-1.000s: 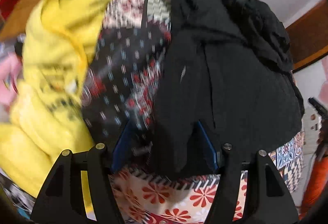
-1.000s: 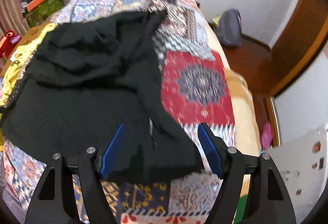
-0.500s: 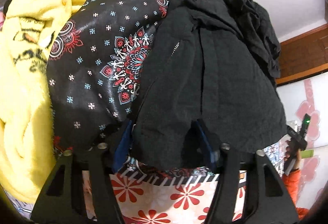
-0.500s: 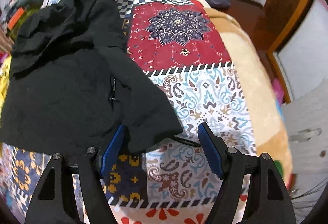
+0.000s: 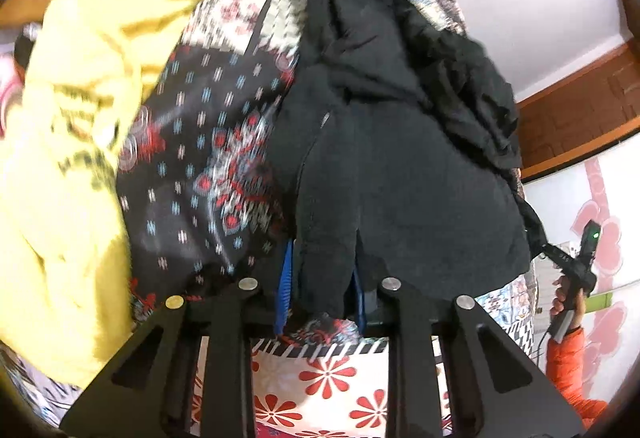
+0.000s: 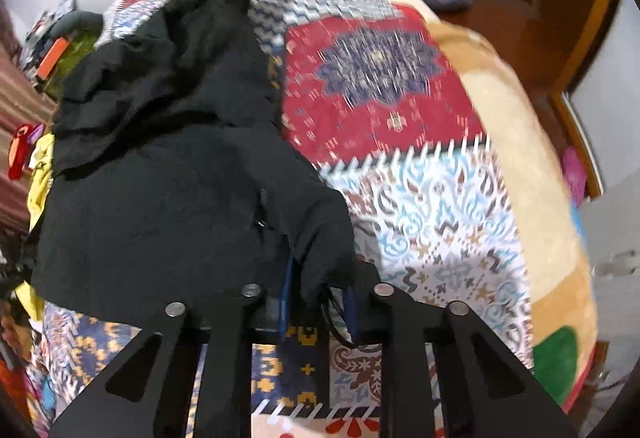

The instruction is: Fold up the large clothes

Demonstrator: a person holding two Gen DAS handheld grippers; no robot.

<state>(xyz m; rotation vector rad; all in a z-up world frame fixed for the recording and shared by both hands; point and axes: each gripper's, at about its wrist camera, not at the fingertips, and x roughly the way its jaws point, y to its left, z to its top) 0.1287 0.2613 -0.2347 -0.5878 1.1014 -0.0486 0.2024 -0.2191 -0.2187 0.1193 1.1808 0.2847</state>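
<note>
Both claws are on the black garment [image 5: 400, 157] now, which lies rumpled across the patchwork quilt [image 5: 208, 165] on the bed. In the left wrist view it fills the centre and right of the frame, dark and matte, bunched into heavy folds toward the upper right, with a seam running down its left side. The left claw [image 5: 320, 290] is closing, its blue pads pinching a hanging flap of the near hem. A yellow printed garment [image 5: 80, 117] sprawls along the left of the frame, blurred. At the right edge a hand [image 5: 564, 302] in an orange sleeve grips the other handle. In the right wrist view the black cloth covers the left half, a small zipper [image 6: 262, 209] showing near the middle. The right claw [image 6: 320, 298] is closing too, nipping the garment's corner and a thin black cord.
</note>
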